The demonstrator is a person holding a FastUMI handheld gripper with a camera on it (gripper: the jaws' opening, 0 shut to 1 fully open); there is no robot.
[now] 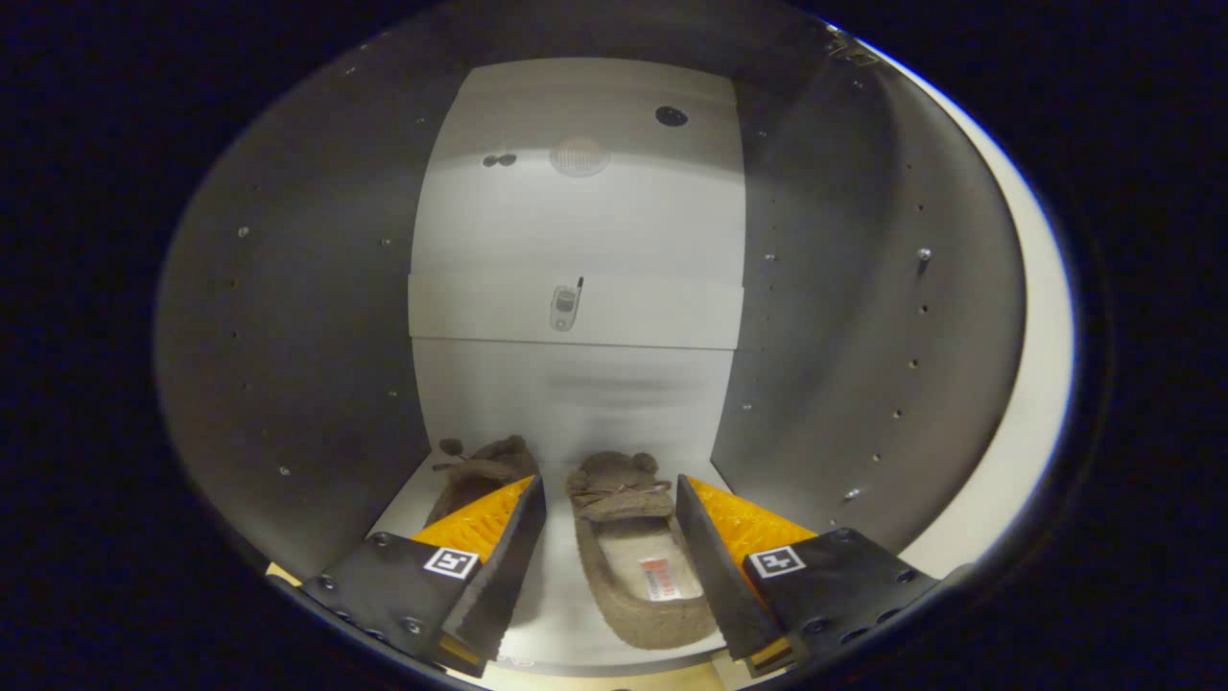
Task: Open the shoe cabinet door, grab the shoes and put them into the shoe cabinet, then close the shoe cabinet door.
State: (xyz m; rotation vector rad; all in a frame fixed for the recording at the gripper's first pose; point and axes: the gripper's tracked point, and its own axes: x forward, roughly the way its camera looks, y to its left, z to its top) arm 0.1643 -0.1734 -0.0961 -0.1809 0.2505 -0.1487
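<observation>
We have both slippers [628, 537] on the cabinet [863, 336] floor, one between our wide, empty jaws, its mate beyond the left one; we should draw the gripper [611, 566] straight back without brushing either, then swing the door shut

Count of items inside the shoe cabinet [317, 317]:

- Slippers: 2. One slipper [633, 547] lies between the gripper [610, 566] fingers; the second slipper [480, 475] sits at 10 o'clock from it, partly hidden behind a finger.
- Gripper fingers: 2, spread apart, touching neither slipper.
- Square marker tags on the fingers: 2.
- Cabinet side walls: 2.
</observation>
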